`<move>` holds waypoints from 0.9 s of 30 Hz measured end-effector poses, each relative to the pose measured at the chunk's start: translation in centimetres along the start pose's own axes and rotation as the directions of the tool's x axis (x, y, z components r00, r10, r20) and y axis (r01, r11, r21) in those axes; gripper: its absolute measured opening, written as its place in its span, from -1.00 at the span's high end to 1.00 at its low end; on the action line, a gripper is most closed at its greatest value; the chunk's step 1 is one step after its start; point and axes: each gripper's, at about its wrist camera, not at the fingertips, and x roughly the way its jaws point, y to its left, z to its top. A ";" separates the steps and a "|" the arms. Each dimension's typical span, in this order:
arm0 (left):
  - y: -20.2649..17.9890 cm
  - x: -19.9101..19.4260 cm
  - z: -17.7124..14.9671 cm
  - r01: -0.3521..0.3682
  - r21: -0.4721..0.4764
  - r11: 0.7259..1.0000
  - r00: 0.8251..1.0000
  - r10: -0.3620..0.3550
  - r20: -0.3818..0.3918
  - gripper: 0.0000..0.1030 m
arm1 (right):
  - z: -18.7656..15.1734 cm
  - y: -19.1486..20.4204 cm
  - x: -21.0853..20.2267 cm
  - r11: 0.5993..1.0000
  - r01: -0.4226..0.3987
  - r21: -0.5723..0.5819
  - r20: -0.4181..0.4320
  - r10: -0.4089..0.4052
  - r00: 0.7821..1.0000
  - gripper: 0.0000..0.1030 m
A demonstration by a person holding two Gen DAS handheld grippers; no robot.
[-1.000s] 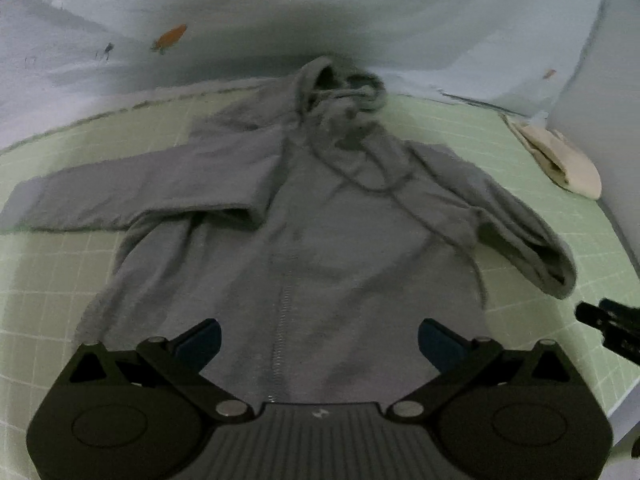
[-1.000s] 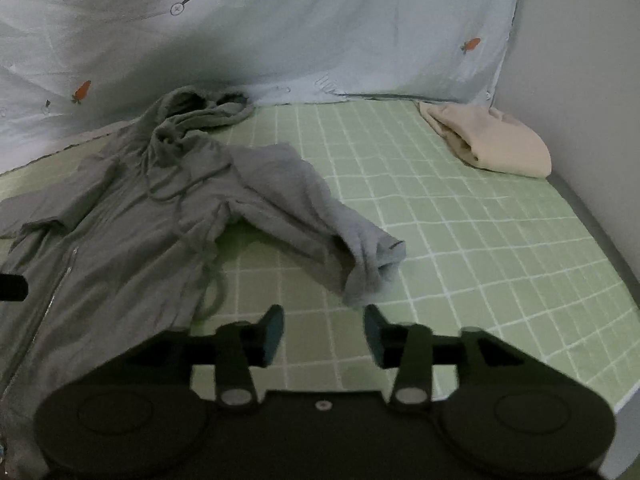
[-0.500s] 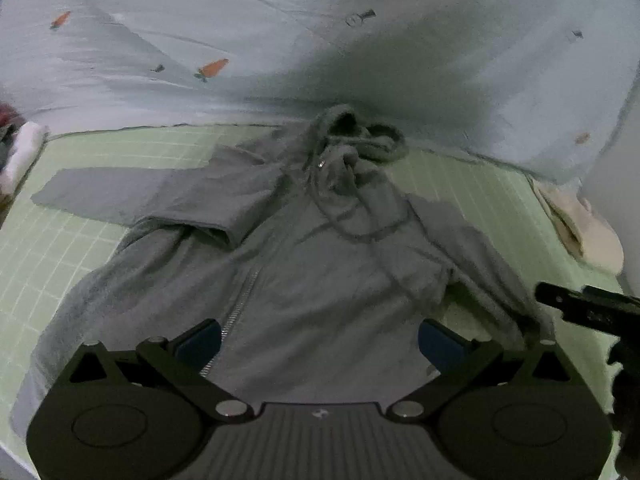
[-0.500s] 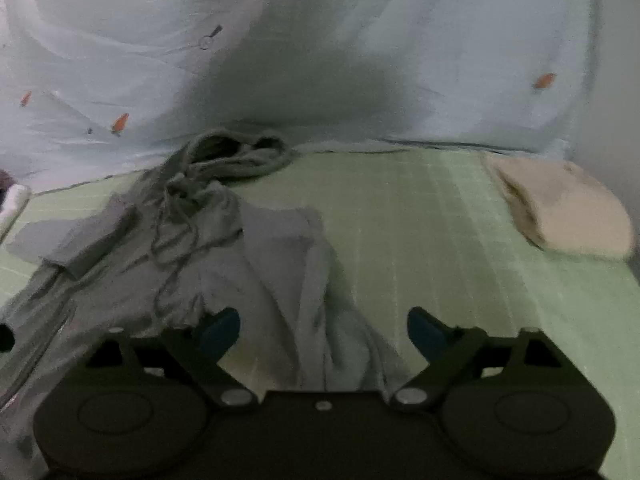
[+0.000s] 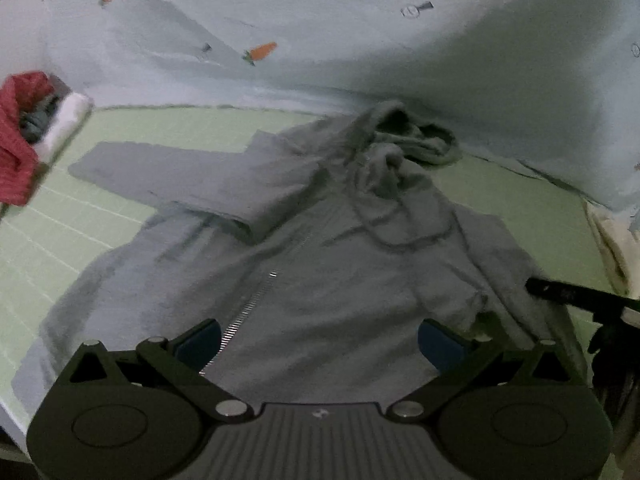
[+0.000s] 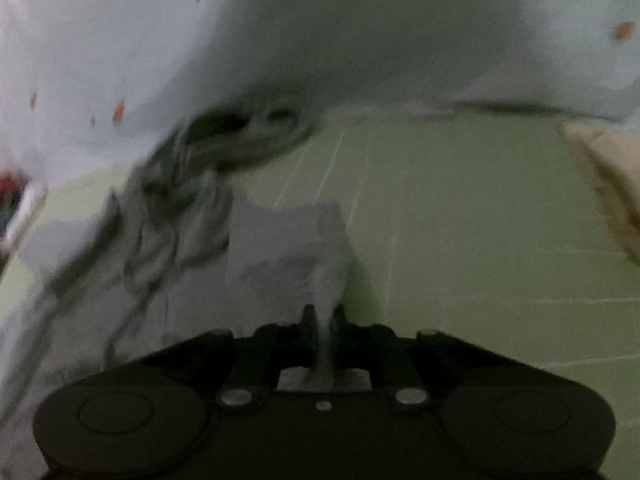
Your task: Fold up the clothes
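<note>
The hoodie (image 5: 328, 264) was a soft, fuzzy grey knit, totally matt, with a zipper (image 5: 250, 306) whose teeth glinted like metal. My left gripper (image 5: 320, 340) was matt black plastic with blue, rubbery-looking pads (image 5: 438, 344), shiny round metal pivot pins, and a ribbed grey panel in the middle. My right gripper (image 6: 322, 316) had the same dull black plastic, pinching a bit of that fleecy cloth. The green gridded mat (image 5: 132, 128) looked smooth and flat-finished. Behind it hung a thin, wrinkly pale-blue sheet (image 5: 320, 20) printed with carrots. A ribbed red knit (image 5: 18, 136) sat at the left edge.
</note>
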 end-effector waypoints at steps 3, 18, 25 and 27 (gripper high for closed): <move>-1.0 0.2 0.2 0.020 0.039 0.999 1.000 -0.020 -0.001 -1.00 | -0.3 -1.7 -3.7 0.991 0.131 -0.002 0.087 -0.131 0.988 0.85; -2.0 -2.6 -3.1 0.108 0.098 0.989 0.994 -0.108 -0.003 -1.00 | -12.3 -10.2 -16.9 0.784 0.459 0.419 -0.036 -0.491 0.871 0.48; -1.7 -3.8 -4.8 0.097 0.074 0.993 0.995 -0.096 -0.018 -1.00 | -15.3 -10.6 -18.3 0.694 0.393 0.603 -0.070 -0.444 0.893 -0.35; -1.7 -4.1 -5.3 0.093 0.077 0.993 0.996 -0.091 -0.021 -1.00 | -15.7 -11.8 -18.5 0.661 0.373 0.651 -0.046 -0.456 0.889 -0.48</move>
